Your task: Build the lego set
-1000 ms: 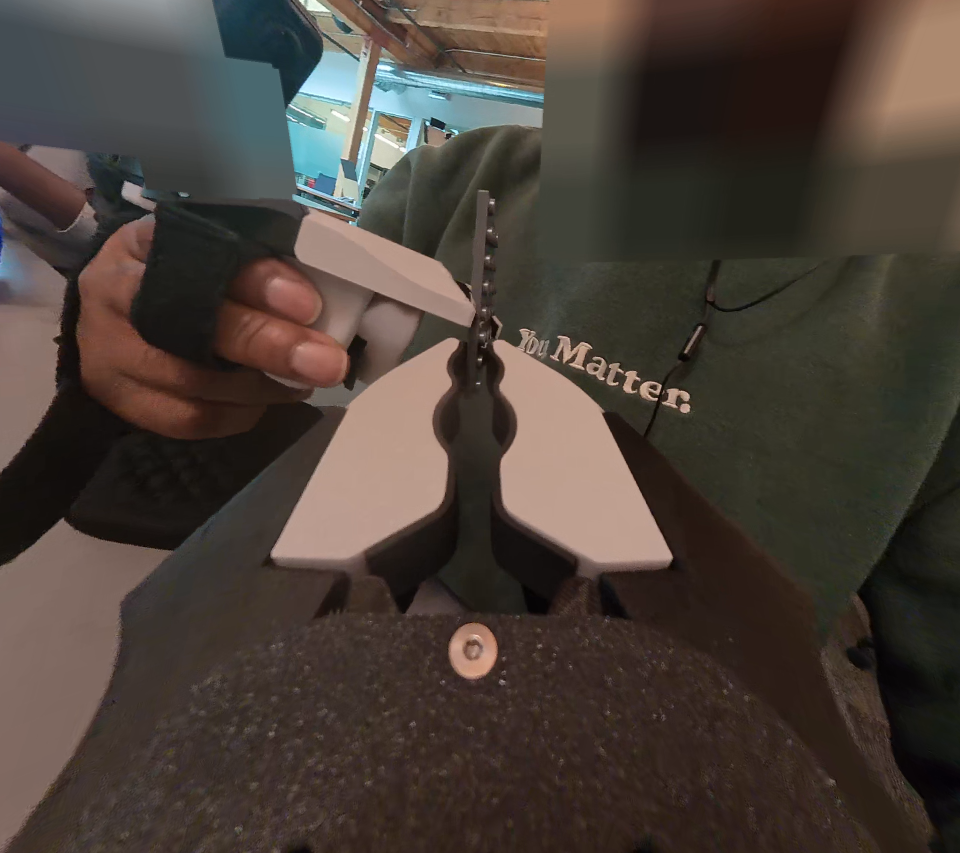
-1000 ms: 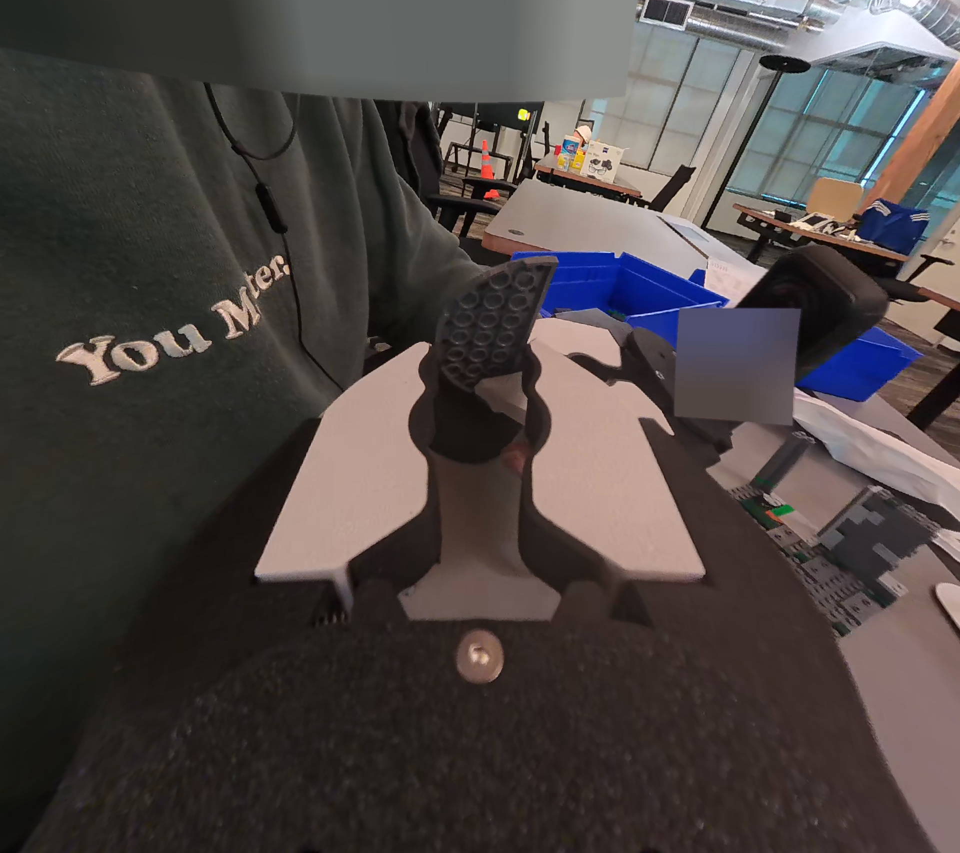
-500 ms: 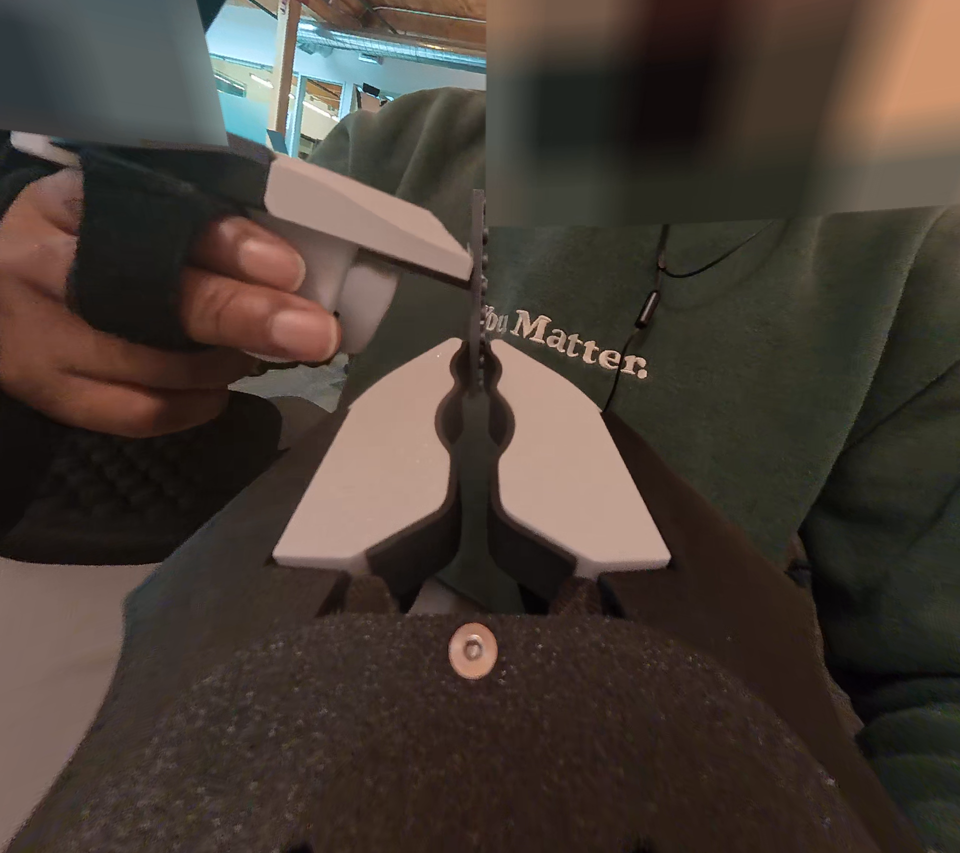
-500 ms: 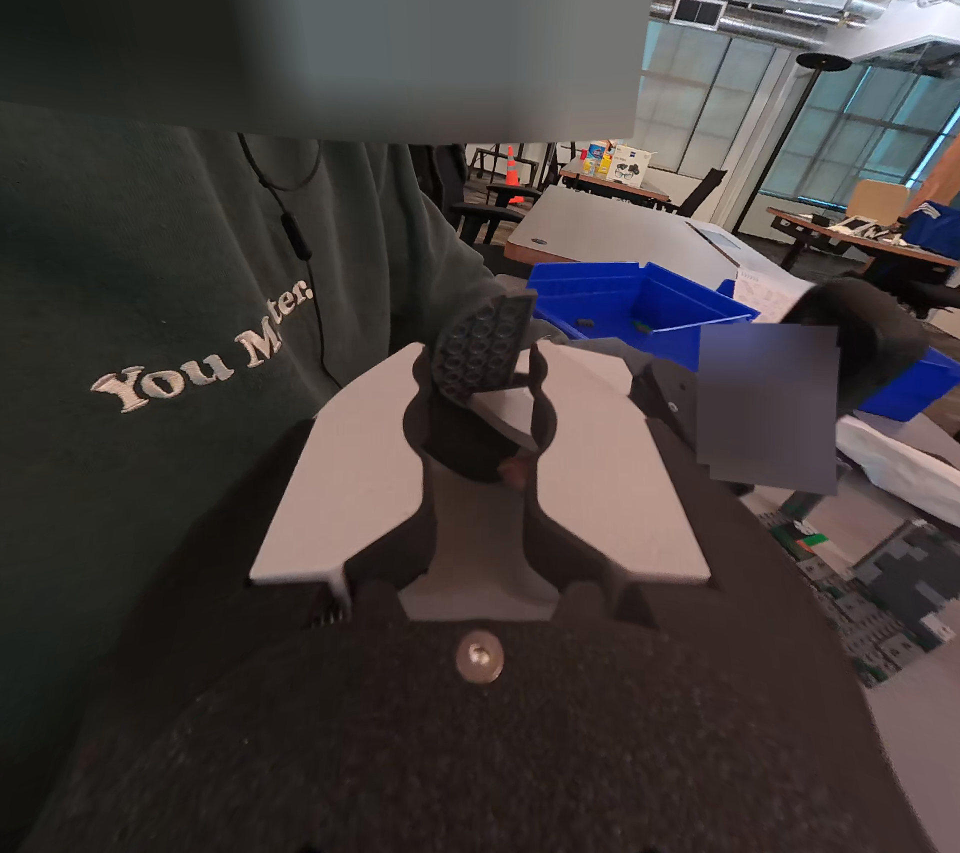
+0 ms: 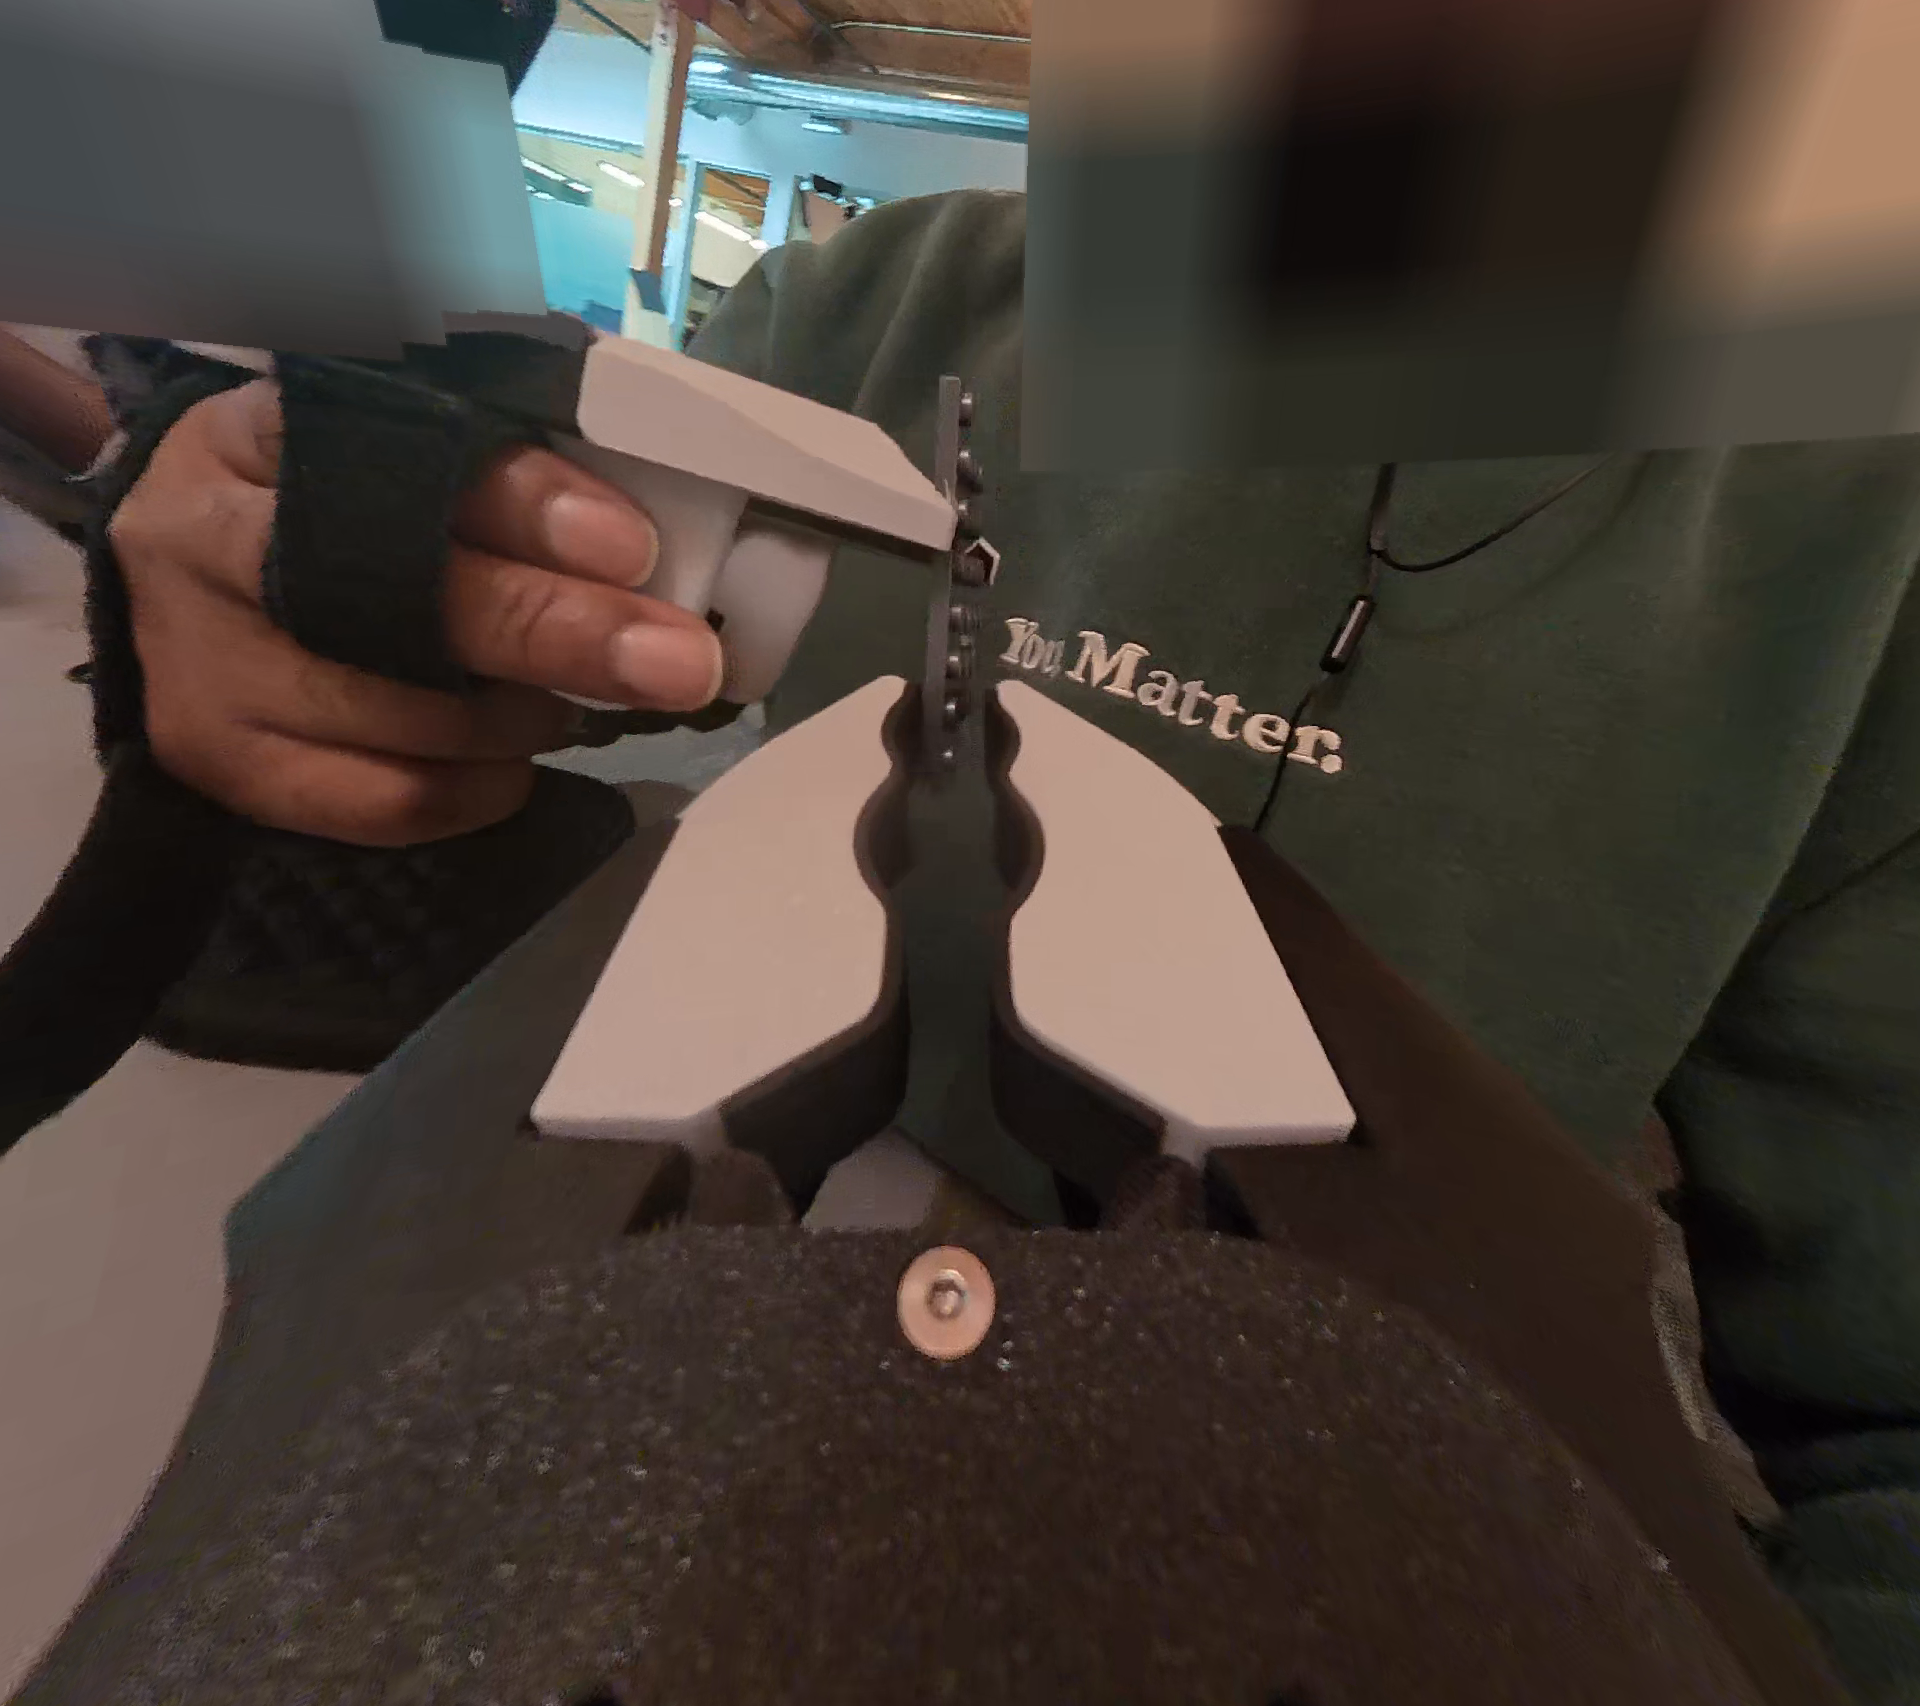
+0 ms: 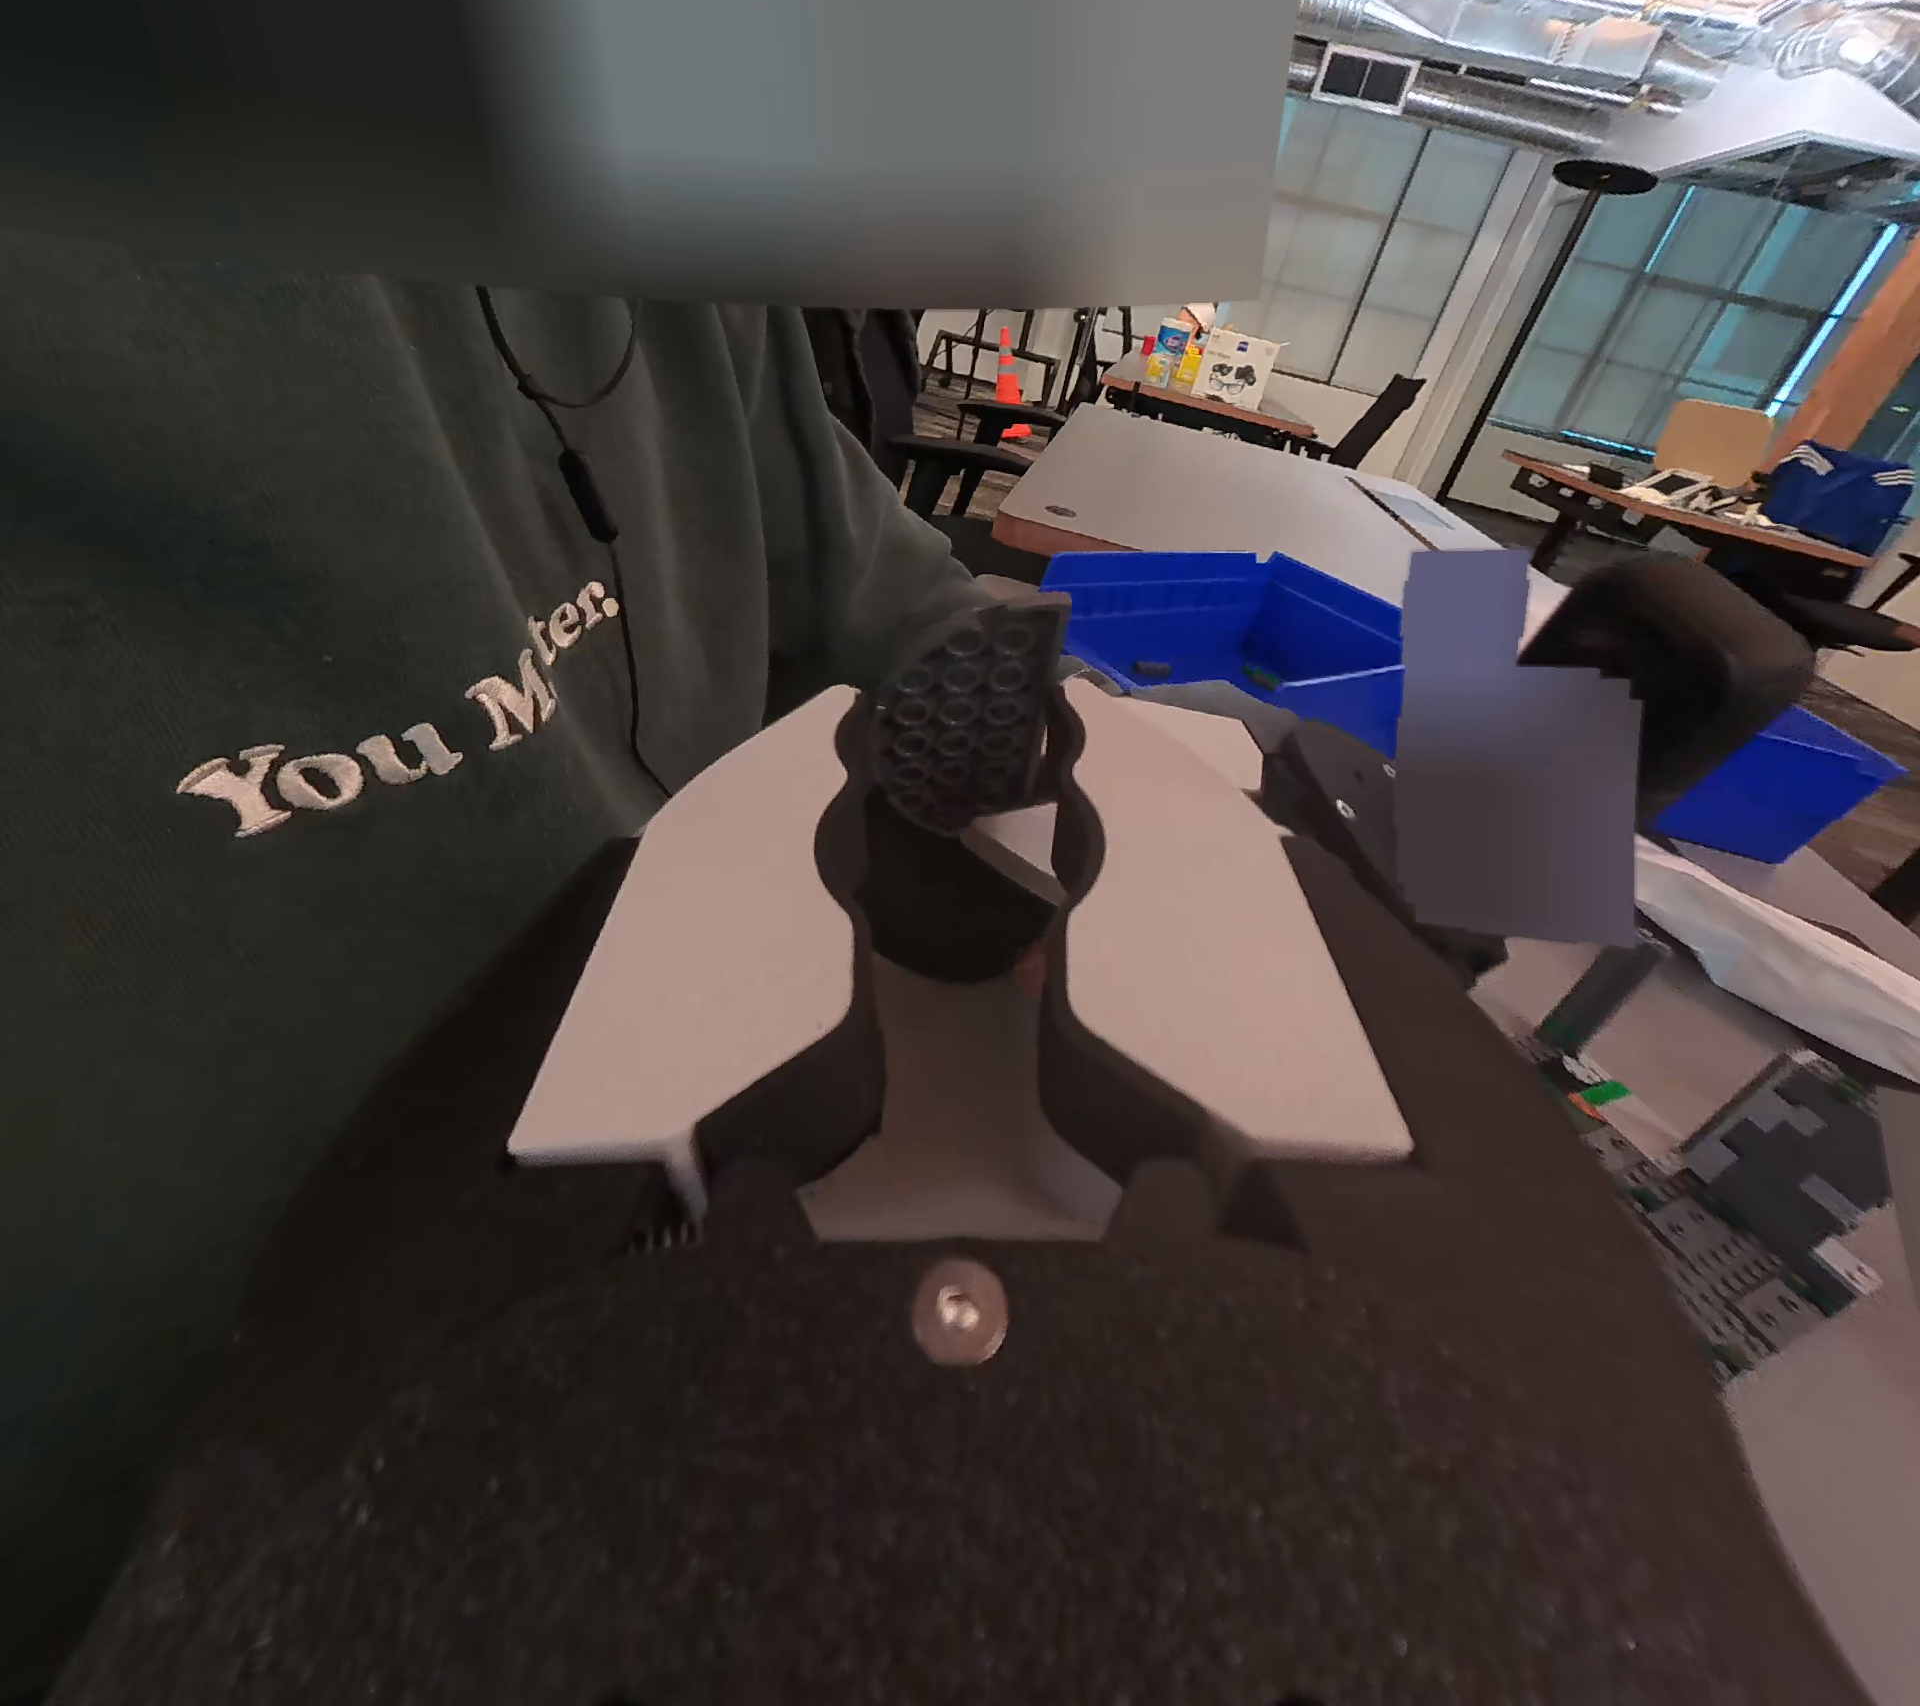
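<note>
The left gripper [image 5: 951, 700] is closed on the lower edge of a dark grey lego plate [image 5: 954, 555], which stands upright and edge-on in the left wrist view, its studs facing right. In that view the right gripper [image 5: 961, 550] comes in from the left, gripped by a hand [image 5: 343, 617] in a black fingerless glove. Its white fingertips [image 5: 894, 503] meet the plate partway up and seem to pinch a tiny dark piece [image 5: 982, 560] against the studded side; whether this gripper is actually clamped cannot be told from either view.

In the right wrist view the same plate [image 6: 966, 721] shows its underside of round tubes between the right gripper's [image 6: 961, 752] white fingers [image 6: 1195, 908], with the other gripper's finger crossing just behind it.

Behind both grippers is a person's dark green sweatshirt [image 5: 1507, 825] with pale lettering and a thin black cord [image 6: 582, 472].

Farther out on the right are two blue bins [image 6: 1195, 617], side by side on a grey table [image 6: 1164, 482]. The nearer one holds a few small dark pieces [image 6: 1148, 669]; the contents of the farther one [image 6: 1766, 783] are hidden. Below them a partly built grey lego model [image 6: 1756, 1209] with one green bit lies flat on the tabletop, beside white paper [image 6: 1787, 960].
</note>
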{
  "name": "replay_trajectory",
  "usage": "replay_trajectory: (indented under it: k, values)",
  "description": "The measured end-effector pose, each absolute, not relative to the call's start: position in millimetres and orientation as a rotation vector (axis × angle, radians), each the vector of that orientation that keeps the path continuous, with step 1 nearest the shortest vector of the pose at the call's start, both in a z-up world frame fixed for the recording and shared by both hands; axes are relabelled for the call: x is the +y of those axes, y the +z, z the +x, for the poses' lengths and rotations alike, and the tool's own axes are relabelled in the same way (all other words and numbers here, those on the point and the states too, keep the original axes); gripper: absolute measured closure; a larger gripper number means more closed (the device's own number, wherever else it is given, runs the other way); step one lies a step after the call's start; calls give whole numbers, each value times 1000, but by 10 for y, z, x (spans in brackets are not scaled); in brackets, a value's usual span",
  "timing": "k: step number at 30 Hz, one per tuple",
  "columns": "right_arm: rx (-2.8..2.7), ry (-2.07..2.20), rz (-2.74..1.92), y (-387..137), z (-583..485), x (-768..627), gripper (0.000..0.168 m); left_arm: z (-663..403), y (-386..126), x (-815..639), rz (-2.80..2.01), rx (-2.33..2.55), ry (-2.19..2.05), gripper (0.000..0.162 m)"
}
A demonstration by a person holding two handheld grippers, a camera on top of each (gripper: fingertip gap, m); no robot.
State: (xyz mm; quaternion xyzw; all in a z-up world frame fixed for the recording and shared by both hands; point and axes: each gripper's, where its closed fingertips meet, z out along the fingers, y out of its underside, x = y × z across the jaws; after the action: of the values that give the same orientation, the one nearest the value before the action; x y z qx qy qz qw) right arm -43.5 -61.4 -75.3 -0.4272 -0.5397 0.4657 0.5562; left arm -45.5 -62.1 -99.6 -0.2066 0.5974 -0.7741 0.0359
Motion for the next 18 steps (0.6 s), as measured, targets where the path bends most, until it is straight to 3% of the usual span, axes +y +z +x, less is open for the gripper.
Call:
replay_trajectory:
  k: [6, 18]
  values:
    - [-1240, 1078, -1054, -819, -315, -534, 137, -375, -1084, -486, -853, 1874, -2063, 137]
    - [-1092, 1229, -1076, -869, -150, -356, 137, -241, -1223, -341, -1045, 1811, -1855, 138]
